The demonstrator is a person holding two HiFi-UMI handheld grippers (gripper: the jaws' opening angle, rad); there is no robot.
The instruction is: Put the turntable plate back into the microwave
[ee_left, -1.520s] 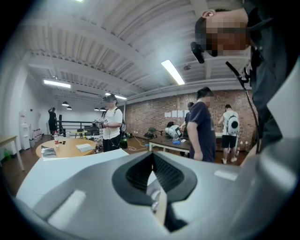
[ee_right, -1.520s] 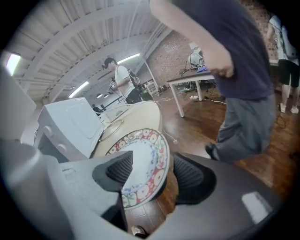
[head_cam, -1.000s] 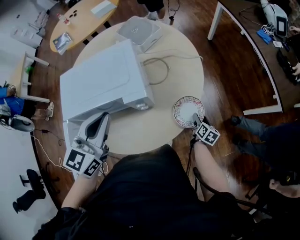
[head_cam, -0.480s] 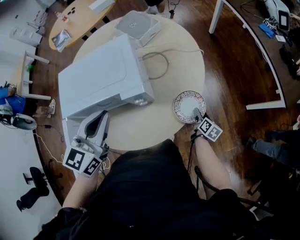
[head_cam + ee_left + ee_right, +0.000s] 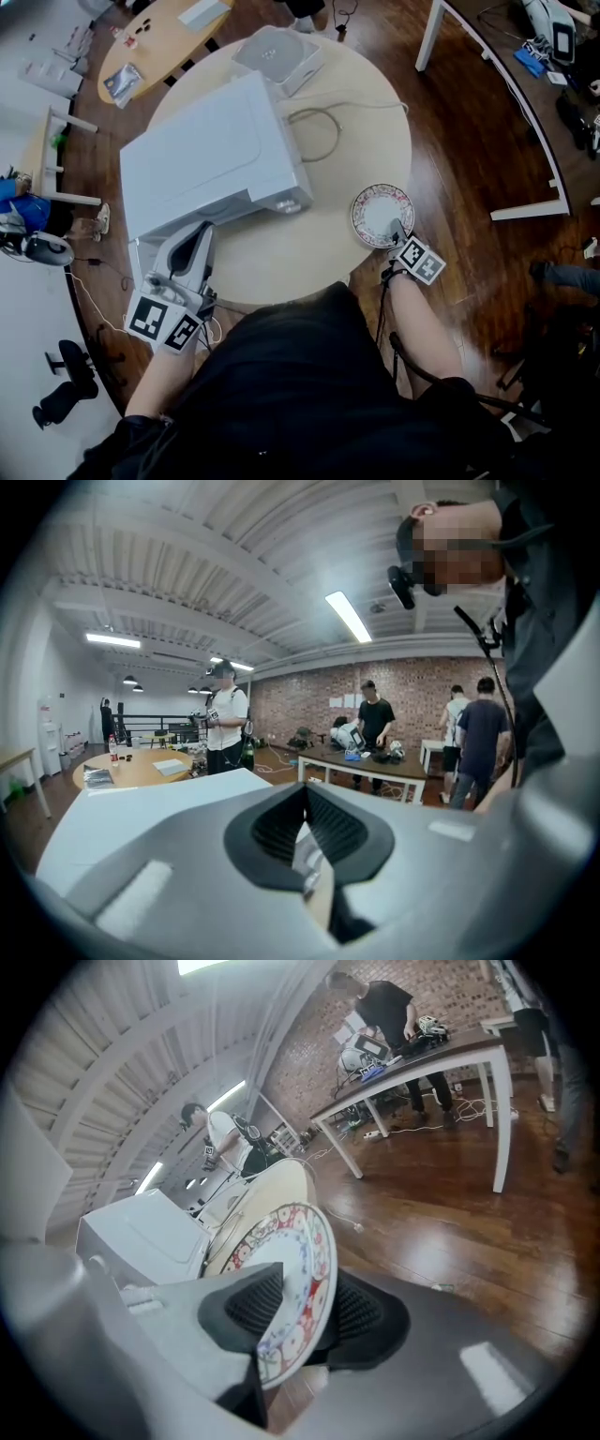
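The turntable plate (image 5: pixel 380 214), white with a red and blue flowered rim, lies flat near the right edge of the round table (image 5: pixel 281 258). My right gripper (image 5: pixel 398 231) is at the plate's near rim. In the right gripper view the plate (image 5: pixel 298 1260) stands edge-on between the black pads of my right gripper (image 5: pixel 305 1299), whose jaws are closing around the rim. The white microwave (image 5: pixel 211 159) sits at the table's left. My left gripper (image 5: pixel 195 246) is at its front left corner. In the left gripper view the jaws of my left gripper (image 5: pixel 305 841) are together, with only a thin pale sliver between them.
A white box (image 5: pixel 277 52) stands behind the microwave, and a loose cable (image 5: pixel 319 131) curls beside it. The plate sits close to the table's edge, above dark wood floor. A second table (image 5: pixel 159 37) lies at the far left and a white-legged desk (image 5: pixel 487 84) at the right.
My right gripper has stayed at the plate's near rim, and the left gripper has barely moved. The head view shifted slightly. A person's legs at the right have left the picture.
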